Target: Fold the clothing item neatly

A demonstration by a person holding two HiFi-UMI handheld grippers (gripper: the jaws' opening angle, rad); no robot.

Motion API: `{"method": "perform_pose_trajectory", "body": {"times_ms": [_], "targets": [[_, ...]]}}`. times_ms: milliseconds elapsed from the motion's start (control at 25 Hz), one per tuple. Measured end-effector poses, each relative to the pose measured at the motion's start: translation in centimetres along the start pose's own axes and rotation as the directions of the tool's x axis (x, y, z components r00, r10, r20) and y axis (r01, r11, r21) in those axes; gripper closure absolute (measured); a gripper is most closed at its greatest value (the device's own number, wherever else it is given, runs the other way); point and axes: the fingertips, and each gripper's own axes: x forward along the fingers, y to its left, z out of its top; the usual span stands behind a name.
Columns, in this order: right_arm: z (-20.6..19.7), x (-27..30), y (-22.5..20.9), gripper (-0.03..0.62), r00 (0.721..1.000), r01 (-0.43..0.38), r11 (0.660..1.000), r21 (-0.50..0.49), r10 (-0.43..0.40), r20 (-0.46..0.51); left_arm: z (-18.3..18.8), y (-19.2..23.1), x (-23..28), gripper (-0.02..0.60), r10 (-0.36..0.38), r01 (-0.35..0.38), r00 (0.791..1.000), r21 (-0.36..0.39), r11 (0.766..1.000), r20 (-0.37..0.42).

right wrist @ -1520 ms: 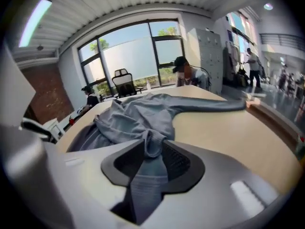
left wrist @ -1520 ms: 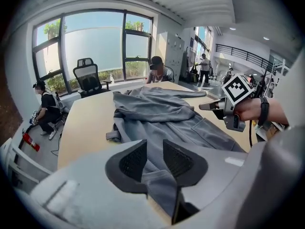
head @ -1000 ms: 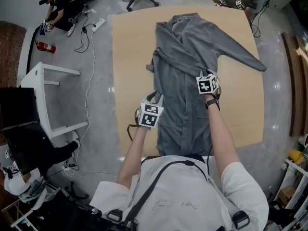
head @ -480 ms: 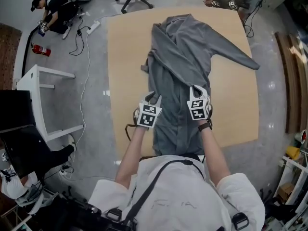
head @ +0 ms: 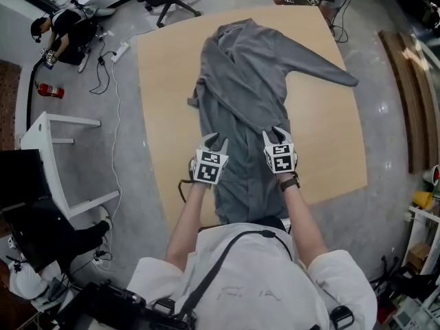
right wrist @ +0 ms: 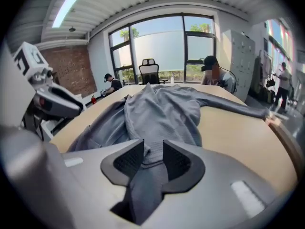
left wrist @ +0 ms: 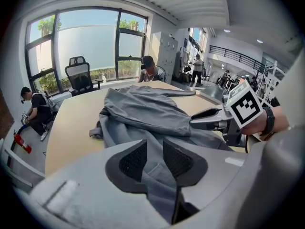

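Grey robe (head: 240, 95) lies lengthwise on the wooden table (head: 161, 88), hem at 6 o'clock, one sleeve out toward 2. My left gripper (head: 214, 141) is at the robe's 9 o'clock edge, jaws apart over cloth. My right gripper (head: 275, 133) has just been opening, a fold loose between its jaws.

Garment (head: 240, 95) hem hidden (behind person's torso (head: 254, 273)).

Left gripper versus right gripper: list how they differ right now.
The left gripper sits at the grey garment's left edge; the right gripper is near its right edge. Fabric lies beneath the left gripper's parted jaws; a bunched fold runs through the right gripper's jaws, which have just been opening. Both point away from the person.
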Motion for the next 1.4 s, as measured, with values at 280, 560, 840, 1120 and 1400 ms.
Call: {"method": "perform_pose_trajectory", "body": {"times_ms": [280, 560, 840, 1120, 1400], "targets": [[0.6, -4.6, -12.0, 0.465, 0.985, 0.131, 0.968, 0.213, -0.151, 0.079, 2.9, -5.1, 3.7, 0.469, -0.126, 0.126, 0.992, 0.031, 0.992, -0.004], [-0.1, -6.8, -30.6, 0.465, 0.932, 0.326, 0.889, 0.321, -0.358, 0.047, 7.1, -10.9, 8.4, 0.469, -0.227, 0.225, 0.974, 0.146, 0.963, 0.001], [-0.9, -5.2, -45.0, 0.450, 0.892, 0.443, 0.842, 0.307, -0.449, -0.056, 9.4, -14.3, 11.7, 0.469, -0.277, 0.278, 0.960, 0.191, 0.941, -0.033], [2.6, -1.0, -51.1, 0.382, 0.893, 0.439, 0.854, 0.280, -0.449, -0.030, 8.2, -15.4, 13.0, 0.468, -0.275, 0.286, 0.958, 0.188, 0.940, -0.082], [3.2, -0.1, -52.0, 0.528, 0.908, 0.408, 0.859, 0.309, -0.418, -0.036, 7.2, -15.2, 12.4, 0.468, -0.267, 0.281, 0.959, 0.186, 0.941, -0.098]]}}
